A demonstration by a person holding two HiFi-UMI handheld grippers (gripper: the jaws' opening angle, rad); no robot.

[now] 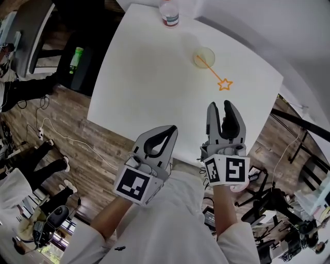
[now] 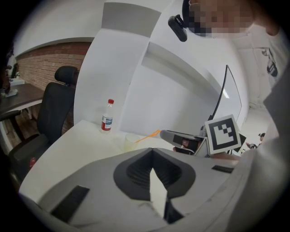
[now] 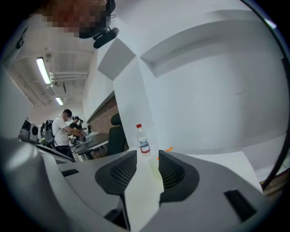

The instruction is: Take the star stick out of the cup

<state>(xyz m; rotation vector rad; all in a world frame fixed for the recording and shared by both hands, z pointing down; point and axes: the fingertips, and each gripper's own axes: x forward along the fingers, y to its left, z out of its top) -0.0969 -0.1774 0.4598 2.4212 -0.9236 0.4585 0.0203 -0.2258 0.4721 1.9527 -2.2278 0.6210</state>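
A pale translucent cup (image 1: 204,58) stands on the white table (image 1: 144,77), far right of middle. The orange star stick (image 1: 215,74) leans out of it, its star end pointing toward me and to the right. My right gripper (image 1: 220,106) hovers over the table's near edge, short of the star, open and empty. In the right gripper view the cup (image 3: 155,168) and a bit of the stick (image 3: 168,148) show between the spread fingers of that gripper (image 3: 147,156). My left gripper (image 1: 166,133) is shut and empty, off the near edge. In the left gripper view its tips (image 2: 152,152) meet below the cup (image 2: 130,142).
A plastic water bottle (image 1: 169,13) with a red cap stands at the table's far edge, left of the cup. A black office chair (image 2: 56,113) sits off the left side. Wood floor with cables (image 1: 56,136) lies below the table's left edge. People work at desks (image 3: 68,131) farther off.
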